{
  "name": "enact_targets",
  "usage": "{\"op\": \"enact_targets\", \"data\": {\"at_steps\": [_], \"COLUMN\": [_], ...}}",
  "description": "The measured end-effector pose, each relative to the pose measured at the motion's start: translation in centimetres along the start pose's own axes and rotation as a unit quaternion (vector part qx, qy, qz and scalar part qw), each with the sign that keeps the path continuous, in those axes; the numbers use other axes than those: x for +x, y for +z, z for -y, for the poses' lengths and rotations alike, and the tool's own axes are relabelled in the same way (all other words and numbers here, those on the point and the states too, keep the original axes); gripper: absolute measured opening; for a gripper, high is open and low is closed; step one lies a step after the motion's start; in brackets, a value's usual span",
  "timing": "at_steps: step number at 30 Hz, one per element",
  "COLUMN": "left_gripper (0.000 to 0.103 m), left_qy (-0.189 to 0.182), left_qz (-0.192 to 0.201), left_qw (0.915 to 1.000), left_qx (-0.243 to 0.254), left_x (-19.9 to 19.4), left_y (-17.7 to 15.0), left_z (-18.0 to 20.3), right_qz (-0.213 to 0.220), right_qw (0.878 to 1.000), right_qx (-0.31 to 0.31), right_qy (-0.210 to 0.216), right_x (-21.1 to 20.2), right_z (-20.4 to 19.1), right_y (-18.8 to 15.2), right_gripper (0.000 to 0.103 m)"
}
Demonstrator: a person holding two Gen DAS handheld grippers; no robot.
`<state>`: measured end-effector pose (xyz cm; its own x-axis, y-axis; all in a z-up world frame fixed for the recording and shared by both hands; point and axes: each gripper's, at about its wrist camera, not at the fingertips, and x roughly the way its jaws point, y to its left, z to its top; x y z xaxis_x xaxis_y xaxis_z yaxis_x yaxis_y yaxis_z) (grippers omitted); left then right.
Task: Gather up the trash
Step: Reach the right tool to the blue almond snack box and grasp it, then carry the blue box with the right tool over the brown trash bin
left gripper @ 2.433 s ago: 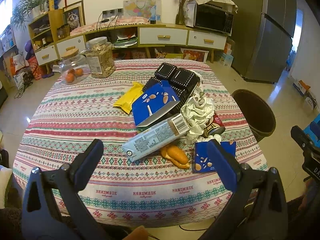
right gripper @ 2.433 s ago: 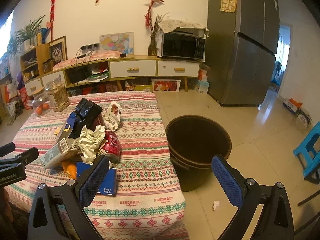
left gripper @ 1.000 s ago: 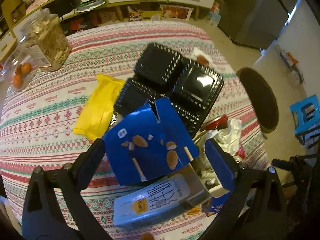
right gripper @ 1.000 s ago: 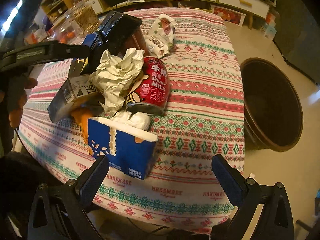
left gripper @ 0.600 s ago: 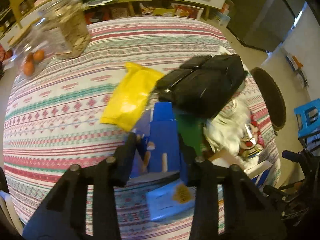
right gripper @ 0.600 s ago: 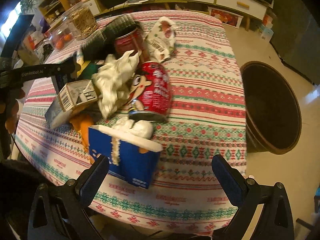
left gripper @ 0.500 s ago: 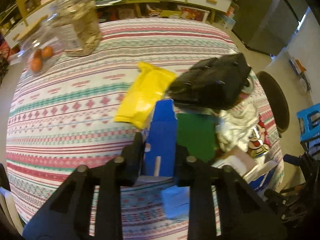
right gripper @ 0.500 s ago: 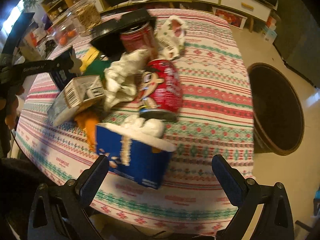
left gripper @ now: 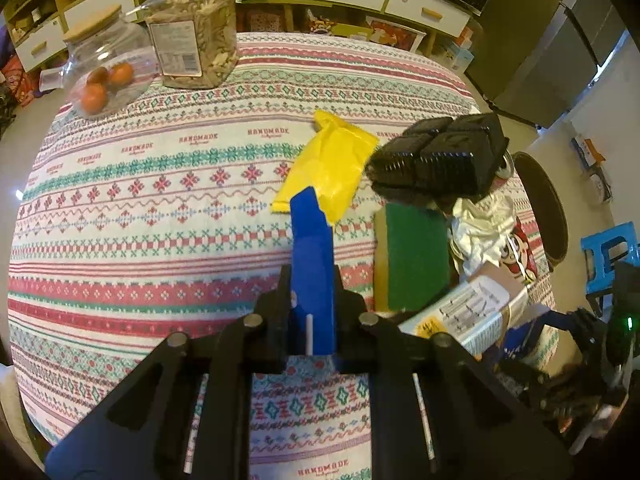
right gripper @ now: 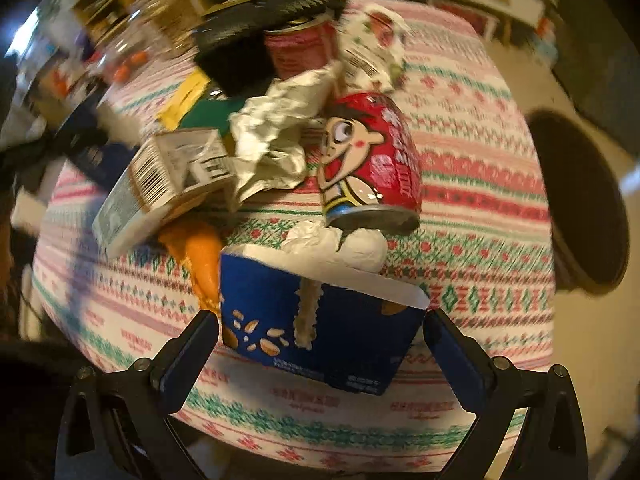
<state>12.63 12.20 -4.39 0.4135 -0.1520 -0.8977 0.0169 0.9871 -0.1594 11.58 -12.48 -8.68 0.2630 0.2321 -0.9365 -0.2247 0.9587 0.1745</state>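
My left gripper (left gripper: 311, 300) is shut on a flattened blue snack box (left gripper: 311, 248) and holds it above the patterned tablecloth (left gripper: 140, 208). A yellow wrapper (left gripper: 328, 168), a black plastic tray (left gripper: 440, 160), a green-and-yellow sponge (left gripper: 412, 264) and a grey carton (left gripper: 468, 316) lie to its right. My right gripper (right gripper: 320, 356) is open, its fingers on either side of a blue snack box (right gripper: 316, 324) stuffed with tissue. Behind it lie a red milk can (right gripper: 368, 160), crumpled foil (right gripper: 280, 140), the grey carton (right gripper: 160, 184) and an orange peel (right gripper: 200, 256).
A dark brown trash bin (right gripper: 576, 200) stands on the floor right of the table; it also shows in the left wrist view (left gripper: 544, 208). Two glass jars (left gripper: 192, 24) stand at the table's far left. A blue stool (left gripper: 612, 252) is on the floor.
My left gripper has closed on the flattened blue box and lifted it off the pile, baring the green sponge. My right gripper has moved down and forward around the blue box with tissue.
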Motion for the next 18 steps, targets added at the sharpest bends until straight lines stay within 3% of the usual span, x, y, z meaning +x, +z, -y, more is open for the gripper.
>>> {"op": "enact_targets", "data": {"at_steps": [3,7,9,11,18], "left_gripper": [0.016,0.016,0.016,0.016,0.016], "left_qy": [-0.003,-0.009,-0.013,-0.015,-0.035], "left_qz": [0.001,0.008,0.016,0.029,0.066], "left_qw": [1.0000,0.9999,0.9998,0.9995,0.9972], "left_qx": [0.001,-0.002,-0.002,-0.004,-0.003], "left_x": [-0.3,-0.8,-1.4,-2.1,-4.4], "left_y": [-0.4,-0.9,-1.0,-1.1,-0.7], "left_z": [0.1,0.4,0.5,0.5,1.4], "right_qz": [-0.003,0.006,0.007,0.009,0.037], "right_qw": [1.000,0.999,0.999,0.999,0.998], "right_qx": [0.025,0.028,0.034,0.035,0.041], "right_qy": [0.006,-0.017,-0.014,-0.011,0.006], "right_x": [0.6,1.1,1.1,0.9,-2.4], "right_z": [0.4,0.1,0.0,0.1,1.3], "right_y": [0.4,0.6,0.8,0.9,0.7], "right_gripper": [0.103,0.103,0.097,0.097,0.097]}}
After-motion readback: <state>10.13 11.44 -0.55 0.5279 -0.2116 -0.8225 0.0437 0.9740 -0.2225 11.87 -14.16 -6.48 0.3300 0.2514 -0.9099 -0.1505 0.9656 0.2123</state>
